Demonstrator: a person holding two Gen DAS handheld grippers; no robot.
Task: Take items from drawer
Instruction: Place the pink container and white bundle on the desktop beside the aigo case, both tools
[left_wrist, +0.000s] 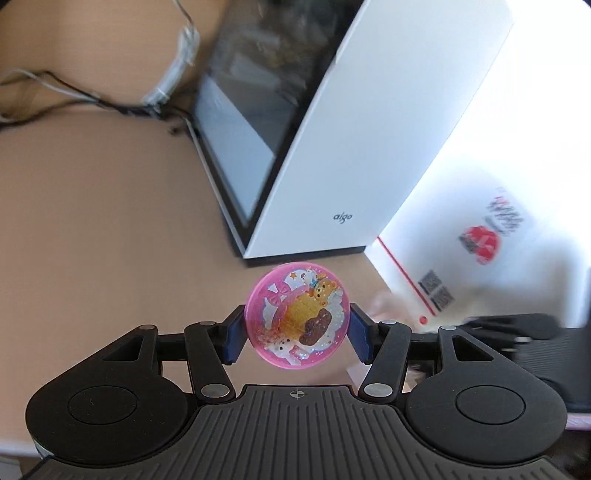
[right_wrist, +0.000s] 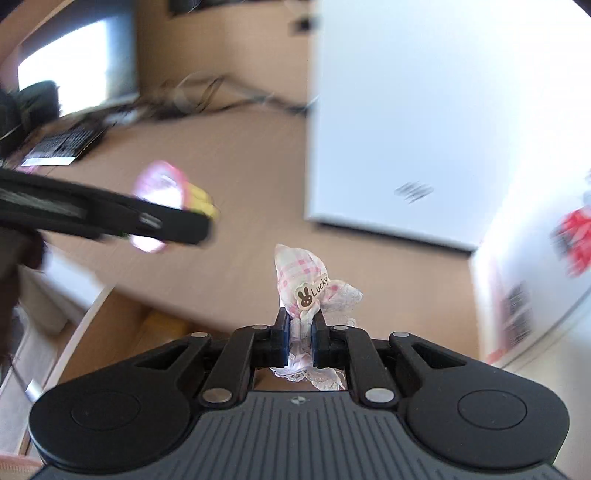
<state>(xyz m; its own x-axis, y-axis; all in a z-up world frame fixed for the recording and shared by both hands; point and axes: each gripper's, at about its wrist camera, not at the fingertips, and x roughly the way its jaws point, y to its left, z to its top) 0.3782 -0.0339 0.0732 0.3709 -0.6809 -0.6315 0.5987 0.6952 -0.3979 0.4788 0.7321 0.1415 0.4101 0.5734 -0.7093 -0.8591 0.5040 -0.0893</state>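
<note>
Both handheld tools share one build. The left gripper (left_wrist: 297, 325) is matte black: a ribbed plate near the camera bearing a small crosshair mark, a rounded lobe with a circular disc on each side, and jointed link bars pinned by silver rivets. Its fingers (left_wrist: 232, 338) carry dark blue pads. The right gripper (right_wrist: 299, 332) repeats the form, though its pads (right_wrist: 282, 338) look black, possibly shadowed.

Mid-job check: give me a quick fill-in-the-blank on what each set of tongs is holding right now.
1. The left tongs grip a round ____ disc with a cartoon print.
2. The right tongs are shut on a checked fabric bow tagged "____".
3. The white case on the desk reads "____".

Missing: pink; Lucky; aigo
</note>
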